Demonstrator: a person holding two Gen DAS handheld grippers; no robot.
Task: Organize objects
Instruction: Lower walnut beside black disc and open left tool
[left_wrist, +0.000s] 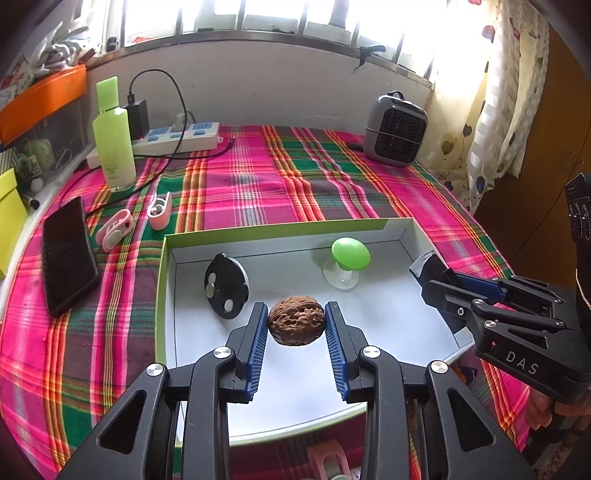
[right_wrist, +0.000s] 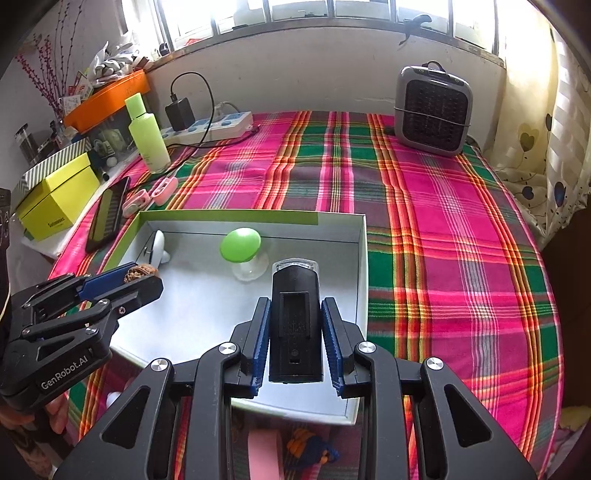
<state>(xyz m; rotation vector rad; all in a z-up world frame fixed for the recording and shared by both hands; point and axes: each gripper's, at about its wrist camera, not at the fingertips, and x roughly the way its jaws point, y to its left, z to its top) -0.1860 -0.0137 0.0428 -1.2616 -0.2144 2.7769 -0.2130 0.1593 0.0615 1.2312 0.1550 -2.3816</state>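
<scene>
Left wrist view: left gripper (left_wrist: 296, 325) pinches a walnut (left_wrist: 296, 325) above the box (left_wrist: 161, 288) floor; right gripper (right_wrist: 295, 325) clamps a black device (right_wrist: 295, 325) over the box's right side. Risks, as I judge them: the round walnut may roll on release and knock the black disc (left_wrist: 226, 286) or green knob (left_wrist: 350, 253); the two tools sit near each other and could clash. Box walls are low. Bare floor lies centre and front; the right wall is close to the device.

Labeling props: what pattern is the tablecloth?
Plaid tablecloth: pink, green and orange checks. Shows best in the right wrist view.
</scene>
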